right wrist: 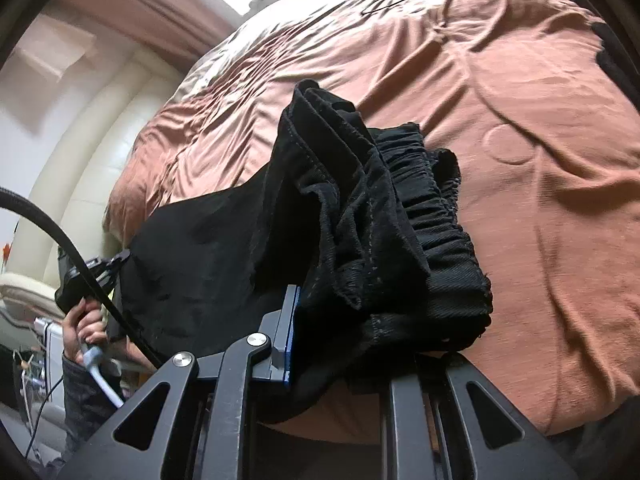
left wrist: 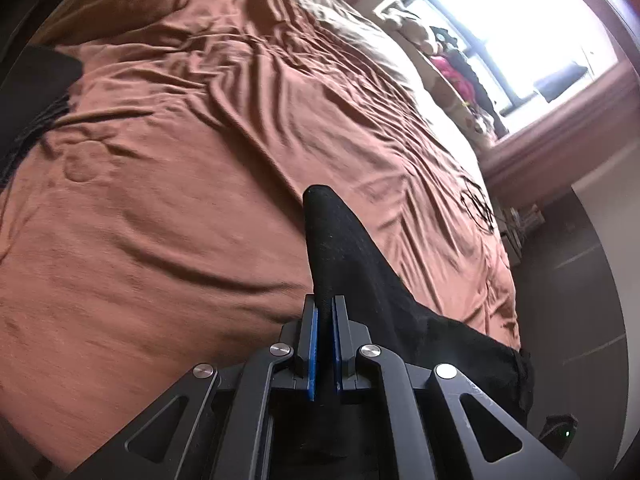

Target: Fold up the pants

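The black pants [right wrist: 360,216] hang bunched over the rust-brown bedspread [right wrist: 540,200], their gathered elastic waistband on the right of the bundle. My right gripper [right wrist: 320,320] is shut on this bunched waist end; only its left blue pad shows, the other finger is buried in cloth. In the left wrist view a narrow peak of the black pants [left wrist: 340,248] rises from between the blue pads of my left gripper [left wrist: 325,312], which is shut on it. The cloth trails off to the right and down. In the right wrist view the left gripper [right wrist: 86,276] appears at left, held by a hand.
The wrinkled bedspread [left wrist: 180,180] covers the whole bed. A cream padded headboard [right wrist: 80,168] stands at the left. A bright window [left wrist: 520,28] with clutter on its sill lies beyond the bed. Another dark cloth [left wrist: 32,80] lies at the bed's left edge. A black cable [right wrist: 40,216] crosses at left.
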Available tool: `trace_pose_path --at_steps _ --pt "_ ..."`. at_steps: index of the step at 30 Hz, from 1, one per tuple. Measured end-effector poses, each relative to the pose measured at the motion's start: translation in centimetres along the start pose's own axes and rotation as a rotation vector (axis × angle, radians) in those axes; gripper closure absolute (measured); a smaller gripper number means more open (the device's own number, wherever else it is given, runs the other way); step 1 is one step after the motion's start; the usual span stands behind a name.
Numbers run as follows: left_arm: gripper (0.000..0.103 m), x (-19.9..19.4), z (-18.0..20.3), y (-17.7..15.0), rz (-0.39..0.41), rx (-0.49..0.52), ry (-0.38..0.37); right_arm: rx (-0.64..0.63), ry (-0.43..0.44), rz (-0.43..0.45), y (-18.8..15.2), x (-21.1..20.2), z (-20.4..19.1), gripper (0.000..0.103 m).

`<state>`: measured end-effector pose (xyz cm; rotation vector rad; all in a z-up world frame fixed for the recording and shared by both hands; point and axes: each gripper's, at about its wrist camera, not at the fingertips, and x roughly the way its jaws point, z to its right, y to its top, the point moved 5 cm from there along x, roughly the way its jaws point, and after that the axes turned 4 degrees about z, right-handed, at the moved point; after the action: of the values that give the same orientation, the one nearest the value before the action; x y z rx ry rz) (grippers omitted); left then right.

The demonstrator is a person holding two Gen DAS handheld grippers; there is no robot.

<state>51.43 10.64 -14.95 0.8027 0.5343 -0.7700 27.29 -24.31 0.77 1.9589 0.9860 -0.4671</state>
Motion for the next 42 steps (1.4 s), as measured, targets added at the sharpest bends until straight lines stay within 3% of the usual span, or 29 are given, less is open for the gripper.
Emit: trace_pose_path --at_steps 4,7,9,11,14,15,19,22,25,28,33,42 --pt "0.097 0.1 -1.6 0.4 0.002 -0.02 0.025 -0.019 0.01 -0.025 0.2 1.2 -1.2 0.088" --pt "0.096 1.3 -2.6 0.0 -0.037 -0.029 0.062 -0.056 -0.058 -0.049 0.0 2.5 -1.4 0.084" --pt "0.093 2.0 -3.6 -0.7 -0.056 -0.026 0.118 -0.064 -0.092 -0.075 -0.4 3.2 -0.6 0.078" --pt "0.093 2.2 -4.8 -1.4 -0.06 -0.03 0.16 -0.042 -0.065 -0.097 -0.7 3.4 0.3 0.055" --pt "0.086 2.2 -6.2 -2.5 -0.076 -0.061 0.162 -0.009 -0.022 -0.097 -1.2 2.6 1.5 0.049" --pt "0.08 2.1 -6.5 -2.7 -0.076 -0.064 0.159 0.001 -0.006 -0.089 -1.2 2.0 2.0 0.049" --pt "0.075 1.2 -6.9 -3.5 -0.074 -0.048 0.168 0.034 0.058 -0.022 -1.3 -1.3 3.6 0.049" --pt "0.066 0.6 -6.7 -3.9 -0.07 -0.044 0.176 0.058 0.105 0.045 0.2 -3.0 4.4 0.038" --pt "0.063 0.0 -6.6 -4.4 -0.059 -0.049 0.179 0.054 0.121 0.081 1.4 -2.9 5.1 0.037" --pt "0.061 -0.6 -6.5 -4.7 -0.054 -0.057 0.188 0.067 0.158 0.083 2.9 -1.4 5.5 0.037" --pt "0.022 -1.5 -6.2 -5.3 -0.032 -0.058 0.198 0.073 0.196 0.074 5.3 1.9 5.3 0.023" --pt "0.021 -1.6 -6.0 -6.7 -0.05 -0.051 0.225 0.17 0.223 0.01 9.2 8.0 6.3 0.017"
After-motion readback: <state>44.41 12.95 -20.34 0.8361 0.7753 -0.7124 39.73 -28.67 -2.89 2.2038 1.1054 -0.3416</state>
